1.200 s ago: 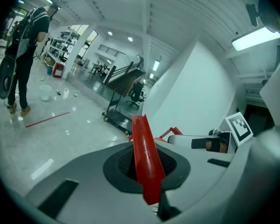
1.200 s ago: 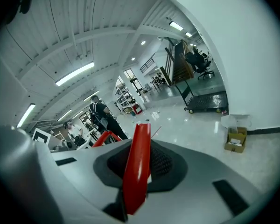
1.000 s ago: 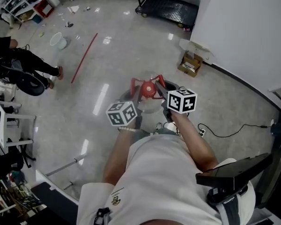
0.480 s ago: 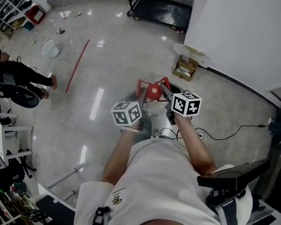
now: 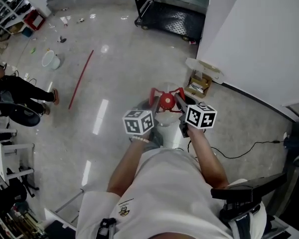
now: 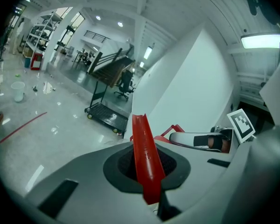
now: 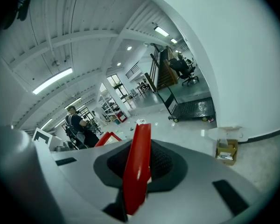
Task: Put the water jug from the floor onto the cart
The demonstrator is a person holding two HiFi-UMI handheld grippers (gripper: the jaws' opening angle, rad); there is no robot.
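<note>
The water jug [image 5: 164, 119] is a clear bottle with a red cap [image 5: 167, 102] and a red carrying handle [image 5: 180, 92], and it hangs off the floor in front of the person. My left gripper [image 5: 153, 104] is shut on the handle's left bar, which shows as a red strip [image 6: 145, 164] between its jaws. My right gripper [image 5: 179, 103] is shut on the right bar, a red strip [image 7: 136, 166]. The black flat cart [image 5: 172, 16] stands ahead by the wall's corner, and appears as the cart [image 6: 105, 113] and cart [image 7: 191, 108] in both gripper views.
A white wall [image 5: 259, 44] runs along the right, with an open cardboard box [image 5: 199, 83] at its foot. A cable [image 5: 249, 147] lies on the floor. A red stick [image 5: 80, 78], a white bucket [image 5: 49, 59] and a person [image 5: 15, 91] are at the left.
The person has walked forward with the jug hanging between both grippers. The cart and the cardboard box have drawn nearer. Both grips look the same.
</note>
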